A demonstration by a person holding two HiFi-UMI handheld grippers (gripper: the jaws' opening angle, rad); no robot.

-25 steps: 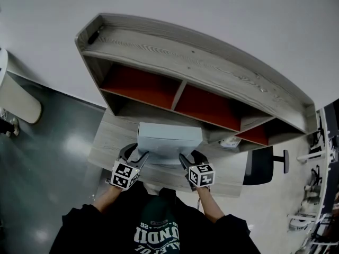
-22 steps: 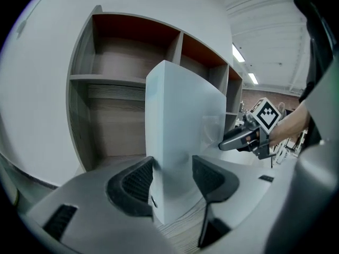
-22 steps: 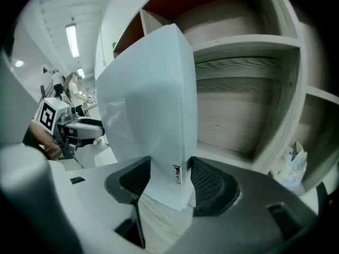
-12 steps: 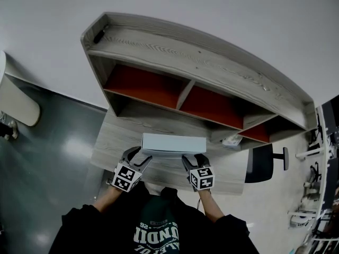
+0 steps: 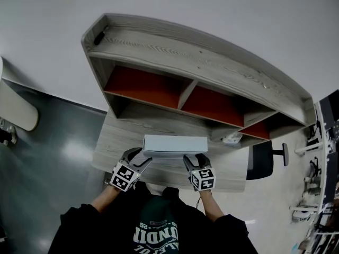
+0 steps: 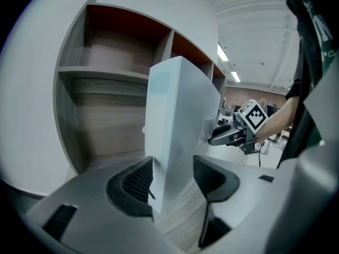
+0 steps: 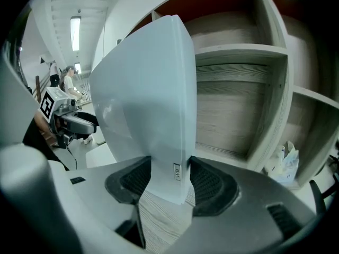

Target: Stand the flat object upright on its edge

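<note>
Pale blue-grey flat box (image 5: 175,144), upright on a long edge over a wood-grain desk (image 5: 119,136), just in front of a grey shelf unit (image 5: 185,62) with red back panels (image 5: 143,86). Clamped at both short ends: left gripper (image 5: 140,156) closed on the left end, right gripper (image 5: 194,160) closed on the right end, ribbed pads (image 7: 209,183) pressed against the two broad faces. Lower edge close to the desktop, contact not clear. Small crumpled white bag (image 5: 231,139) at the back right of the desk, under the shelf.
</note>
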